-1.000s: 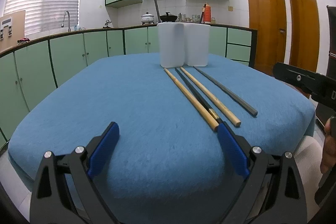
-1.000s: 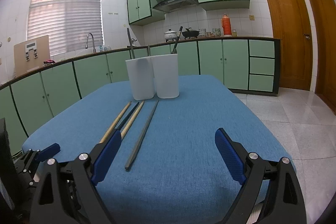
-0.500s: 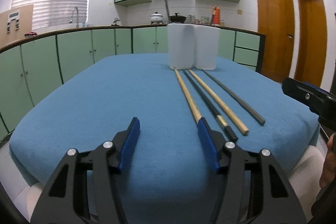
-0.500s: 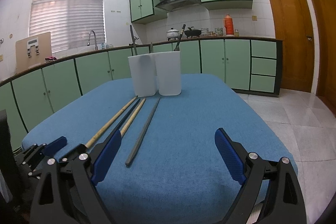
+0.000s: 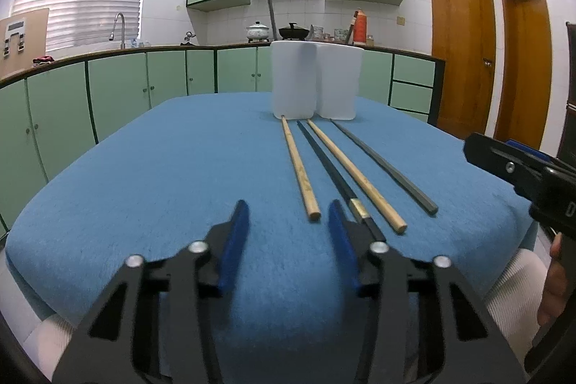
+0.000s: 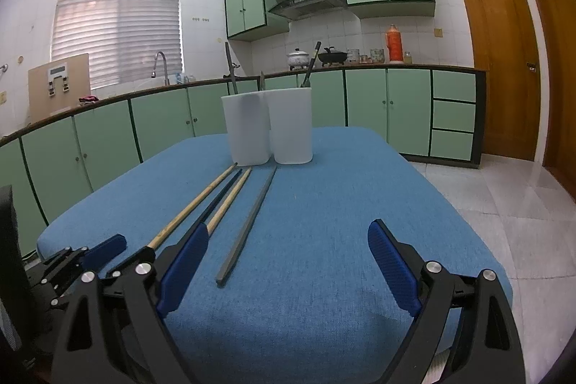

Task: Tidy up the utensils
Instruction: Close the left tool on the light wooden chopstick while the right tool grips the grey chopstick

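Note:
Several chopsticks lie side by side on the blue cloth: a bamboo one (image 5: 300, 172), a black one (image 5: 329, 168), a second bamboo one (image 5: 354, 174) and a grey one (image 5: 383, 165). Two white holders (image 5: 293, 80) (image 5: 338, 81) stand at their far ends, with utensils sticking out. My left gripper (image 5: 288, 216) hovers just short of the near chopstick tips, its jaws closing with nothing between them. My right gripper (image 6: 288, 240) is open over the cloth, right of the grey chopstick (image 6: 252, 218). In the right wrist view the left gripper (image 6: 108, 245) shows at the lower left.
The blue-covered table (image 5: 180, 168) drops off at its near and side edges. Green cabinets (image 6: 108, 146) line the counter behind. Tiled floor (image 6: 504, 197) and wooden doors (image 6: 500, 60) lie to the right. A hand (image 5: 552, 287) shows at the right edge.
The left gripper's jaws have narrowed markedly, and the view has shifted slightly right, bringing the chopstick tips nearer the middle. The right gripper has stayed open and still.

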Tool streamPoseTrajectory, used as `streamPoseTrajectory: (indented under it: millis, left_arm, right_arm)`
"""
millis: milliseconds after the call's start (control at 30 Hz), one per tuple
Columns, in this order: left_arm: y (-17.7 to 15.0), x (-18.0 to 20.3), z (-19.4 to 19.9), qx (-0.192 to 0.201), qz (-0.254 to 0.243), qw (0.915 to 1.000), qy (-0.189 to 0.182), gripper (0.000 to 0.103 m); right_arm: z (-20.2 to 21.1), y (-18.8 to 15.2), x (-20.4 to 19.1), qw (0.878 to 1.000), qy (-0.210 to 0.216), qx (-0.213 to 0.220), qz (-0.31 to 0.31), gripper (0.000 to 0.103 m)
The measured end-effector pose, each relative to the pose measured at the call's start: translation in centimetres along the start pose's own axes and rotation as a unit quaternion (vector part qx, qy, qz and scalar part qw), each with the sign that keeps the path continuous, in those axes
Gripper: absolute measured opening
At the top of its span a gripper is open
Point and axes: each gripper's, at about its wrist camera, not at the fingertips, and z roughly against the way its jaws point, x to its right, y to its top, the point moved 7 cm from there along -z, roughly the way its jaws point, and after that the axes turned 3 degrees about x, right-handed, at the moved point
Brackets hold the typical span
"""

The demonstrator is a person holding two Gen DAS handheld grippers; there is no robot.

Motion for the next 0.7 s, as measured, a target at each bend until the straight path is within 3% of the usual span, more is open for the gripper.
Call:
streamPoseTrajectory:
  millis: [333,467,600,700]
  left_arm:
    - [-0.1,0.6,-0.1,0.006,-0.002,1.0,-0.005,0.007]
    - [0.0,0.5,-0.1,0.007,0.001,0.9999,-0.009,0.006]
    - [0.2,0.4,0.5,0.014,0.001,0.9998,-0.01,0.006]
    - [0.1,0.5,0.9,0.017,-0.003,0.9998,-0.011,0.006]
  right_arm:
    - [-0.4,-0.2,-0.3,1.0,0.005,-0.006,0.003,0.085]
    - [-0.8,-0.6,-0.7,1.0,0.009,-0.017,0.007,0.073]
    - [-1.0,-1.2,-1.3,0.999,0.015,-0.03,0.006,0.052]
    - [-1.0,-1.7,-2.0,0.999,0.022,-0.035,0.004,0.046]
